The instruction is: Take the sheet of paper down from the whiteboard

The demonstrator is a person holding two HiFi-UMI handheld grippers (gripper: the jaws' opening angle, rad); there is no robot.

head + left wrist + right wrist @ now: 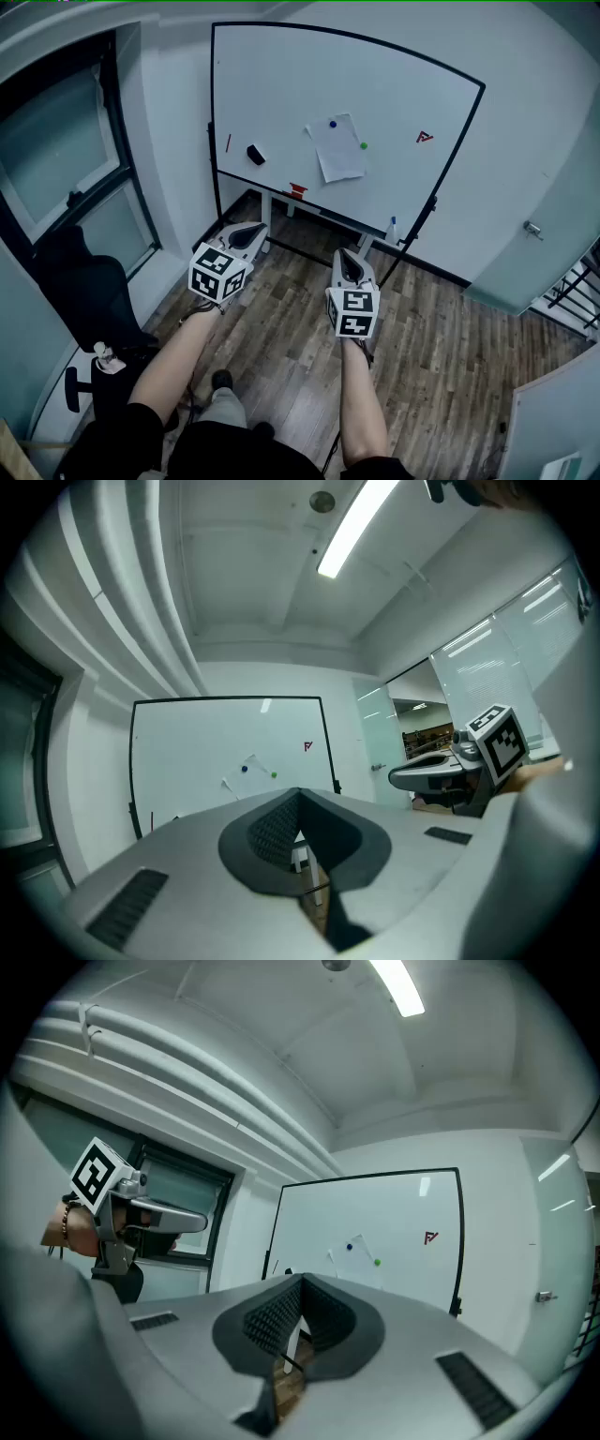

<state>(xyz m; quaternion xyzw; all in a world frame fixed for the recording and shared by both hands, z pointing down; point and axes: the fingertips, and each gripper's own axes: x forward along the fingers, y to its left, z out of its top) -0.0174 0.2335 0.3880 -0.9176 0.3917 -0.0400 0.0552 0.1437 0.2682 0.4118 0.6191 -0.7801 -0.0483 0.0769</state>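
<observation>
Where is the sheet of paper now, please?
In the head view, the sheet of paper hangs near the middle of the whiteboard, under a blue magnet and a green magnet, between the black eraser and a red mark.

glossy whiteboard, matt sheet of paper, wood floor
the whiteboard is smooth and shiny inside a dark frame; the sheet of paper on it looks flat and matt; below the whiteboard, the floor shows brown wood-grain planks.

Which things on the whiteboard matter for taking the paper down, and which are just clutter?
Job: white paper sheet; round blue magnet; round green magnet; black-framed whiteboard.
Lying about: black block eraser; thin red marker; small red triangular mark.
</observation>
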